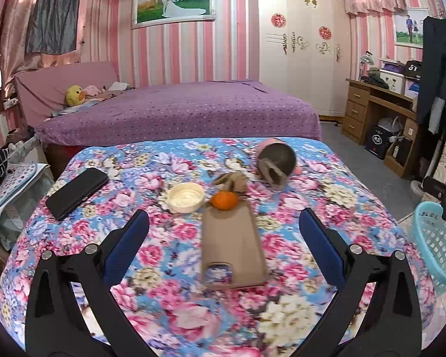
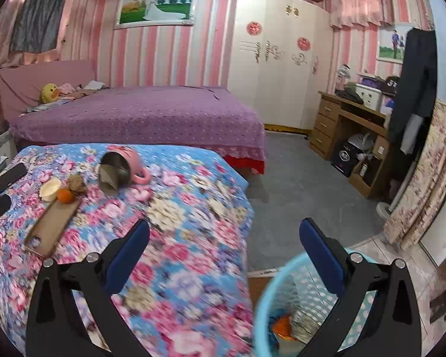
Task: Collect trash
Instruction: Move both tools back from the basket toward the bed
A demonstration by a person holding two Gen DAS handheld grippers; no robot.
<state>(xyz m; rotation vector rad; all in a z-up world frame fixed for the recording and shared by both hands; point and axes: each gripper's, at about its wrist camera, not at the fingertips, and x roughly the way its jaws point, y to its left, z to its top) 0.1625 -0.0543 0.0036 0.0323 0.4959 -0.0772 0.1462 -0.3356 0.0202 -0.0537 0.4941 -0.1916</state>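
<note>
- While I hold my left gripper [image 1: 224, 223] above the floral bedspread [image 1: 169, 267], its jaws stand wide apart with nothing between them.
- Straight ahead lies a brown phone case [image 1: 233, 247], lengthwise, camera cut-out at the near end.
- An orange [image 1: 224, 200] sits at the case's far end, touching it; a white lid [image 1: 185, 197] lies just left of the orange.
- A brown crumpled wad [image 1: 233, 182] lies just beyond the orange.
- Farther right, a pink mug [image 1: 278, 157] lies tipped on its side with a scrap of cardboard [image 1: 272, 174] sticking out of its mouth.
- A black phone [image 1: 77, 192] lies far left on the spread.
- My right gripper [image 2: 224, 238] hangs over the bed's right edge, jaws spread, empty.
- A blue basket [image 2: 270, 282] stands on the floor below it, just right of the bed; orange scraps [image 2: 282, 325] lie inside.
</note>
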